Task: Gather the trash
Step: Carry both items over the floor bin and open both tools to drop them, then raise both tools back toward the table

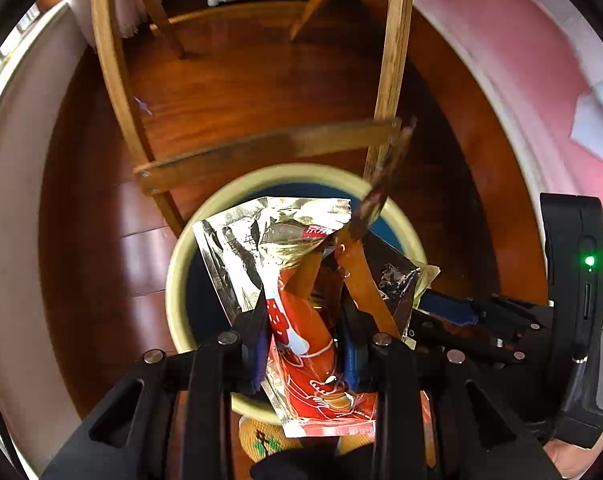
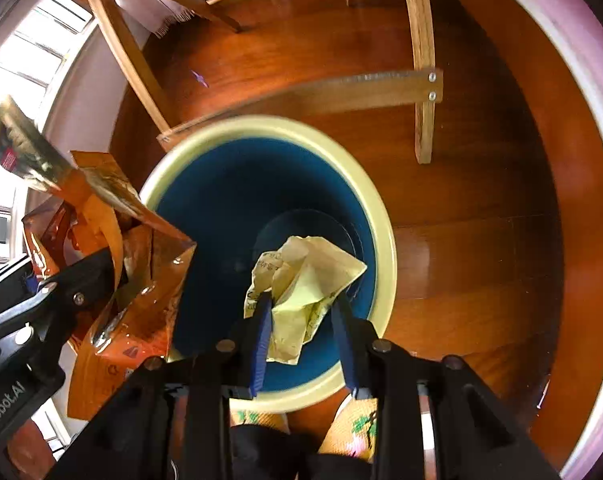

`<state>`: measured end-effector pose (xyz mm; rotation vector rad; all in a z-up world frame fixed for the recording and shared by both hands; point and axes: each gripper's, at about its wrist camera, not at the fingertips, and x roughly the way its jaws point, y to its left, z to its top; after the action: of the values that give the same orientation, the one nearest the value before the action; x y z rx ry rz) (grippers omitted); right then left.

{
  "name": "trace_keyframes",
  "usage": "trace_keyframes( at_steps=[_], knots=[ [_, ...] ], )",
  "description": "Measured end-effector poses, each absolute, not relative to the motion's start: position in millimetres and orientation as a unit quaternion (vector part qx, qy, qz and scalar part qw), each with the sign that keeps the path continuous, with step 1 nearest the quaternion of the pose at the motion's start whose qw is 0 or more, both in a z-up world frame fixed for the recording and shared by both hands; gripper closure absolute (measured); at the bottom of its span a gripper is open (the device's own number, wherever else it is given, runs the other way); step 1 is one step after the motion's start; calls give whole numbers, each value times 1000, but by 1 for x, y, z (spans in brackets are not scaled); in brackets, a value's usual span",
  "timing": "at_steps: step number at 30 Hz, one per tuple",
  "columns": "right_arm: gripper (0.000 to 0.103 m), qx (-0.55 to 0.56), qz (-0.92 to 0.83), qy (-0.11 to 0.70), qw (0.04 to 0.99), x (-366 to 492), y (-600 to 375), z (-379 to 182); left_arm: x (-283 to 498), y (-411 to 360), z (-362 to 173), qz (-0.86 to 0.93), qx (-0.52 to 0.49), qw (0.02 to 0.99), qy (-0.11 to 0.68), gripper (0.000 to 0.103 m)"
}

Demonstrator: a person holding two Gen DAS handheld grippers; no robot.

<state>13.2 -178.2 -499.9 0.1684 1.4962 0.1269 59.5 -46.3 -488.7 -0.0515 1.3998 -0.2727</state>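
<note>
**Blue bin below, both jaws loaded**

Blue-lined bin (image 2: 261, 208) with its cream rim sits on the wooden floor directly beneath me; my right gripper (image 2: 301, 320) stands partly open with a crumpled yellow paper wrapper (image 2: 301, 280) wedged against its left finger, hanging square over the bin's mouth; my left gripper (image 1: 301, 328) pinches a red and silver foil snack bag (image 1: 297, 320), long axis running along my fingers, over the near-left rim; the right is better centred for the drop. Orange foil packets (image 2: 113, 280) crowd the left jaws; how many, I cannot tell; the bin's floor is half hidden.
</note>
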Motion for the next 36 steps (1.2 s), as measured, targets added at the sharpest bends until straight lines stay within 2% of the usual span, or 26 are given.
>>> trace_keyframes(
  at_steps=[3, 6, 7, 8, 9, 10, 11, 12, 19, 25, 30, 36],
  knots=[
    [70, 77, 52, 680, 727, 12, -180, -513, 62, -47, -506, -135, -25, 753, 644, 69],
    [68, 81, 48, 680, 727, 12, -182, -519, 62, -45, -514, -147, -26, 750, 645, 57],
    [66, 81, 47, 680, 727, 12, -183, -520, 64, -45, -516, -151, -24, 746, 648, 46],
    [64, 81, 45, 680, 727, 12, -183, -520, 67, -47, -517, -152, -22, 745, 649, 39],
    [64, 80, 45, 680, 727, 12, -183, -520, 64, -45, -520, -151, -19, 746, 648, 37],
    [63, 80, 44, 680, 727, 14, -183, -520, 65, -44, -521, -152, -18, 747, 648, 29],
    [61, 81, 44, 680, 727, 14, -183, -519, 65, -44, -522, -150, -16, 745, 650, 18],
    [59, 82, 45, 680, 728, 14, -184, -518, 65, -43, -521, -150, -16, 744, 651, 16],
    [56, 84, 42, 673, 734, 14, -184, -505, 61, -37, -511, -133, -10, 752, 646, 14],
    [55, 93, 35, 670, 735, 9, -185, -474, 48, -35, -472, -114, 7, 766, 632, 15],
    [55, 104, 33, 665, 739, 1, -182, -417, 33, -33, -408, -104, 15, 776, 622, 15],
    [55, 117, 30, 651, 749, -10, -180, -316, 21, -27, -292, -108, 12, 797, 595, 15]
  ],
)
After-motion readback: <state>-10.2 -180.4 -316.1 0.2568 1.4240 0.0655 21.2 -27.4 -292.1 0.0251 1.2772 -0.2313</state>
